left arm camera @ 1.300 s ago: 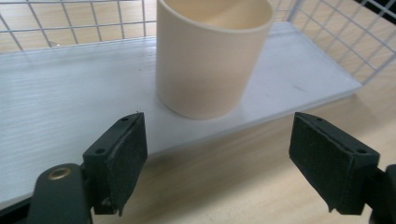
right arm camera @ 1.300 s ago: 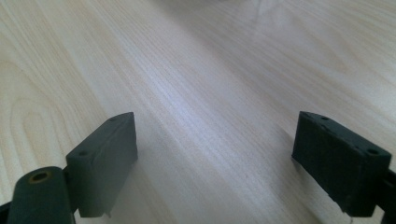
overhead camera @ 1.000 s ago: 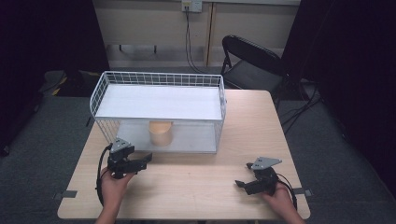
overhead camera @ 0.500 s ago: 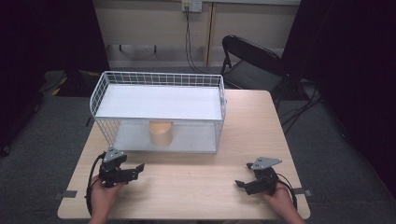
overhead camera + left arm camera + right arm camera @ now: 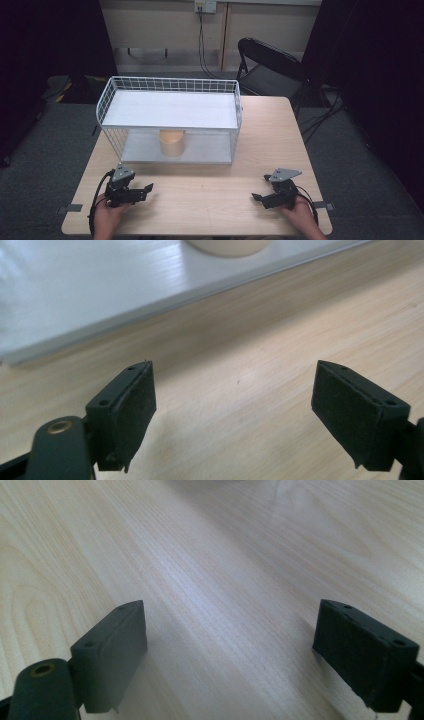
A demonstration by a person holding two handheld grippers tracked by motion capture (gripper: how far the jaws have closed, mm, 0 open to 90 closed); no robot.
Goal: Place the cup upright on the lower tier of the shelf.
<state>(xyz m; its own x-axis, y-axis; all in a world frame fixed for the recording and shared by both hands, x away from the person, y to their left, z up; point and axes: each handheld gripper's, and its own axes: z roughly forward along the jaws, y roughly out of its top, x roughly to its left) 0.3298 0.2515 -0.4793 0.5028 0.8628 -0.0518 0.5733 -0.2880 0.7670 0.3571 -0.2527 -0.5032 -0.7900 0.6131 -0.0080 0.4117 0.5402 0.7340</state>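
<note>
A white wire rack [image 5: 170,107] with two shelves stands at the back of the wooden table [image 5: 210,192]. A tan cup [image 5: 172,142] sits on its lower shelf, and its base shows at the top of the left gripper view [image 5: 227,246]. My left gripper [image 5: 146,190] rests low at the front left, jaws wide apart and holding nothing [image 5: 232,415]. My right gripper [image 5: 258,196] lies at the front right, also open over bare wood [image 5: 232,655].
A black folding chair [image 5: 272,65] stands behind the table's right rear corner. Cables hang from a wall outlet [image 5: 205,6] at the back. Bare tabletop stretches between the two grippers. The rack's lower white shelf [image 5: 75,295] lies just ahead of the left gripper.
My left gripper has drawn back from the rack toward the table's front left edge. The right gripper has stayed put.
</note>
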